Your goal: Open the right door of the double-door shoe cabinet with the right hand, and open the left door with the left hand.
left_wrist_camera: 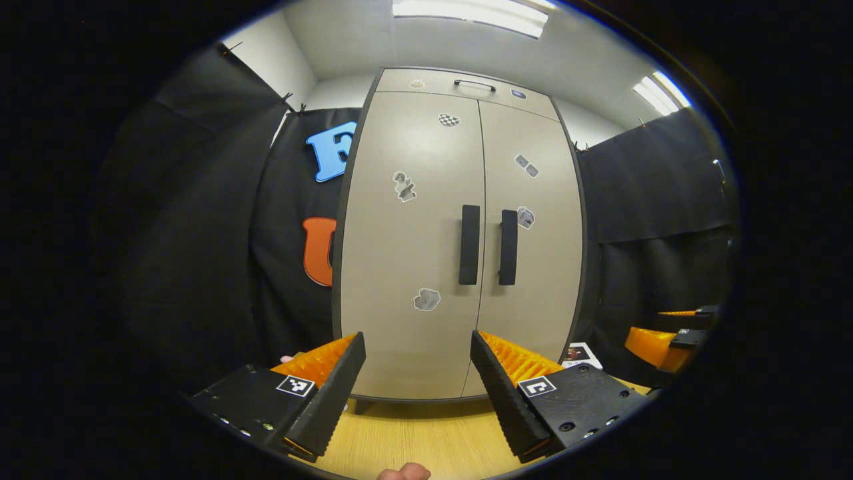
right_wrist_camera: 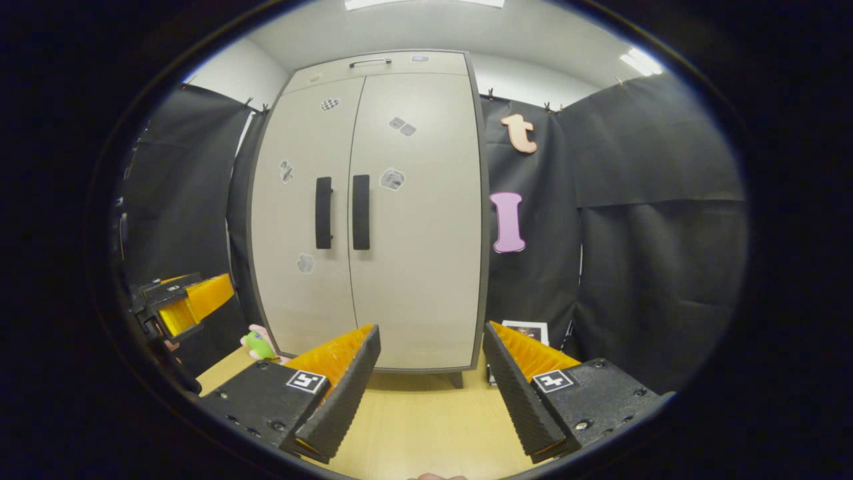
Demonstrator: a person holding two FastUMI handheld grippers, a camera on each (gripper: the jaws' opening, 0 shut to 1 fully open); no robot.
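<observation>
The beige double-door shoe cabinet (left_wrist_camera: 413,253) (right_wrist_camera: 413,253) stands on a wooden table with both doors closed. Two black vertical handles sit side by side at the centre seam: the left door's handle (left_wrist_camera: 469,245) (right_wrist_camera: 323,213) and the right door's handle (left_wrist_camera: 508,247) (right_wrist_camera: 360,212). My left gripper (left_wrist_camera: 418,360) is open, well short of the cabinet, facing the left door. My right gripper (right_wrist_camera: 432,353) is open too, facing the right door from a distance. Each gripper also appears at the edge of the other's view: the right gripper (left_wrist_camera: 666,340) and the left gripper (right_wrist_camera: 180,303).
The wooden table (left_wrist_camera: 426,440) (right_wrist_camera: 426,420) runs in front of the cabinet. A small green and pink toy (right_wrist_camera: 258,343) lies by the cabinet's left foot. A printed card (left_wrist_camera: 580,355) (right_wrist_camera: 526,331) leans by its right side. Black cloth walls close in both sides.
</observation>
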